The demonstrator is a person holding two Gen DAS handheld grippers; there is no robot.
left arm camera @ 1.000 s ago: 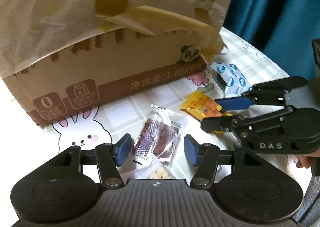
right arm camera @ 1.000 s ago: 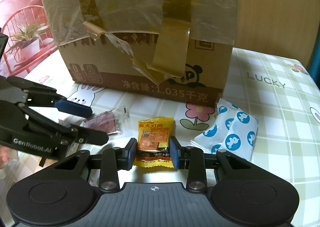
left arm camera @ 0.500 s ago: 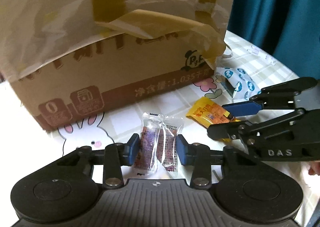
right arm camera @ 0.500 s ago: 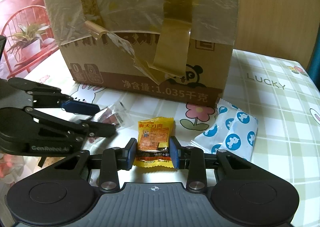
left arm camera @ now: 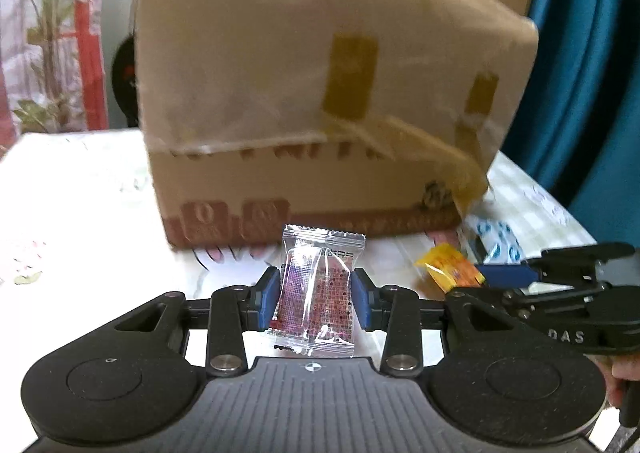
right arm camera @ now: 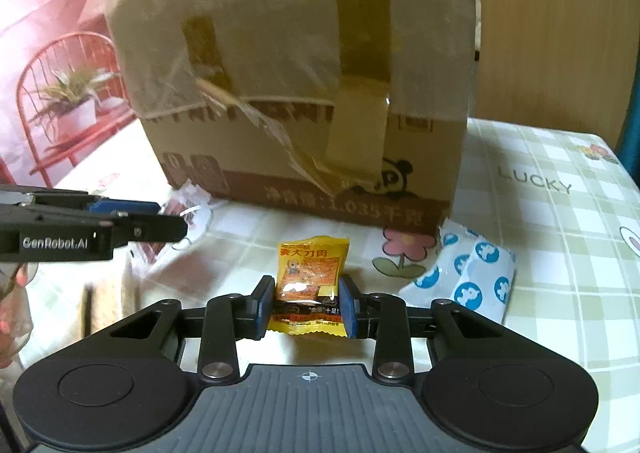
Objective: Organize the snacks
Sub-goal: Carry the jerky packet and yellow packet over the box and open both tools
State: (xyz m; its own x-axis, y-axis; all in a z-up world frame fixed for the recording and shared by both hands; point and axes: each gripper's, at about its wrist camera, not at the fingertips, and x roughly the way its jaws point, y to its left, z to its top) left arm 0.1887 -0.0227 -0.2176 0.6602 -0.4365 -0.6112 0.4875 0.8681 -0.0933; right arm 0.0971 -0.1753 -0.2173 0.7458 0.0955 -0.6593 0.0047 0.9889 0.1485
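In the left wrist view my left gripper (left arm camera: 316, 293) is shut on a clear packet of red-brown snack (left arm camera: 316, 289), which stands upright between the blue pads, off the table. My right gripper (right arm camera: 306, 301) is shut on a yellow snack packet (right arm camera: 312, 273), gripped at its lower half. From the left wrist view that yellow packet (left arm camera: 448, 267) shows at the tips of the right gripper (left arm camera: 472, 283). The right wrist view has the left gripper (right arm camera: 176, 219) at far left with the clear packet (right arm camera: 188, 205) in it.
A large taped cardboard box (right arm camera: 300, 93) stands just behind both grippers. Two white packets with blue spots (right arm camera: 468, 277) lie at its right corner on the checked tablecloth (right arm camera: 540, 253). A potted plant on a red chair (right arm camera: 72, 105) stands beyond the table's left edge.
The left gripper closed on the clear packet, lifted it off the table and swung left, so the box now looks farther off. The right gripper stayed shut on the yellow packet.
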